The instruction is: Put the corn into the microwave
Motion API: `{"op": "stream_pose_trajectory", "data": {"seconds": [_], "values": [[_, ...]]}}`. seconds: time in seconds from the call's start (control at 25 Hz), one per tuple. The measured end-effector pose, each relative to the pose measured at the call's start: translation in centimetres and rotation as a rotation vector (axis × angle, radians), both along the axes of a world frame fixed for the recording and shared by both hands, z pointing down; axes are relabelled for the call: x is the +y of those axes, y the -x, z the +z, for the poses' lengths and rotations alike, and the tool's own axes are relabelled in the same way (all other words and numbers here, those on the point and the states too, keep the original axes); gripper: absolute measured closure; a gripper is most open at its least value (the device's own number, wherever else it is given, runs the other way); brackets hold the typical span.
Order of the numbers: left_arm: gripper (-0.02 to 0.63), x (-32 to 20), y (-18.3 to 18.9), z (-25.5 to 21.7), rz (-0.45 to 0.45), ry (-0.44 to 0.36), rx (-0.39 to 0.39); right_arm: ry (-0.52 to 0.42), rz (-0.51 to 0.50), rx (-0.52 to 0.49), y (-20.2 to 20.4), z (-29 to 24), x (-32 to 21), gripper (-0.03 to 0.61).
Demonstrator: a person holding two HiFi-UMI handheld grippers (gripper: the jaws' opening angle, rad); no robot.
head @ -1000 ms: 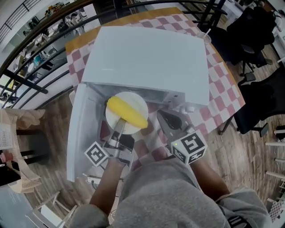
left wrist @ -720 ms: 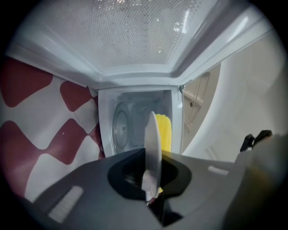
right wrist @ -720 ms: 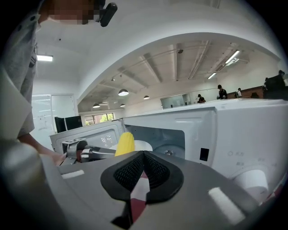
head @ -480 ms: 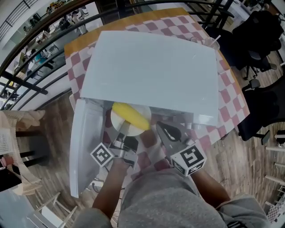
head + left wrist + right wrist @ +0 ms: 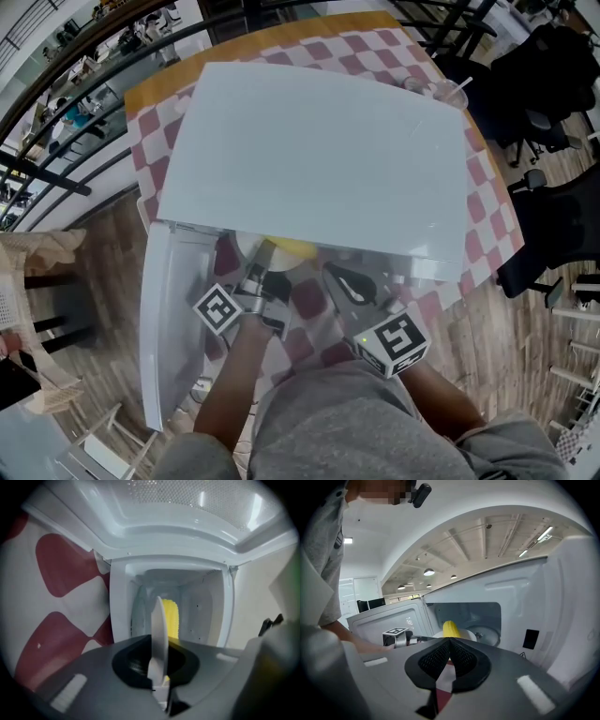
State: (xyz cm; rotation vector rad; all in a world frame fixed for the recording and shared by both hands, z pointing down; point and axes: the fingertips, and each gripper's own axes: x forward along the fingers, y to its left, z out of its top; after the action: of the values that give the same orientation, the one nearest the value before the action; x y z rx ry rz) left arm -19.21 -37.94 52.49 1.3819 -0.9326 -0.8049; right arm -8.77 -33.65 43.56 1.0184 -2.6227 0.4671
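Observation:
A yellow corn cob (image 5: 292,248) lies on a small white plate (image 5: 247,251), both half hidden under the top of the white microwave (image 5: 319,141). My left gripper (image 5: 260,266) is shut on the plate's near rim and holds it in the oven's mouth. In the left gripper view the plate (image 5: 161,630) stands edge-on between the jaws, with the corn (image 5: 172,617) behind it and the cavity (image 5: 206,606) ahead. The right gripper view shows the corn (image 5: 450,628) in front of the glass turntable (image 5: 487,635). My right gripper (image 5: 345,278) hovers shut and holds nothing, to the right of the plate.
The microwave door (image 5: 173,319) hangs open to the left. The oven stands on a table with a red and white checked cloth (image 5: 473,178). A plastic cup (image 5: 448,91) sits at the far right corner. Office chairs (image 5: 553,225) stand to the right.
My left gripper has carried the plate and corn forward and down into the microwave opening, so the oven's top now covers most of them. My right gripper shifted slightly forward.

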Motion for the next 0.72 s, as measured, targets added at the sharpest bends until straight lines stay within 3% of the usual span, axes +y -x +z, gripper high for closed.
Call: {"op": "stream_pose_trajectory", "data": {"seconds": [0.72], "values": [[0.598,-0.5,-0.9,2.4,-0.005,0.049,-0.039,0.041,-0.013,-0.003,-0.1,0.1,1.5,0.58]]}}
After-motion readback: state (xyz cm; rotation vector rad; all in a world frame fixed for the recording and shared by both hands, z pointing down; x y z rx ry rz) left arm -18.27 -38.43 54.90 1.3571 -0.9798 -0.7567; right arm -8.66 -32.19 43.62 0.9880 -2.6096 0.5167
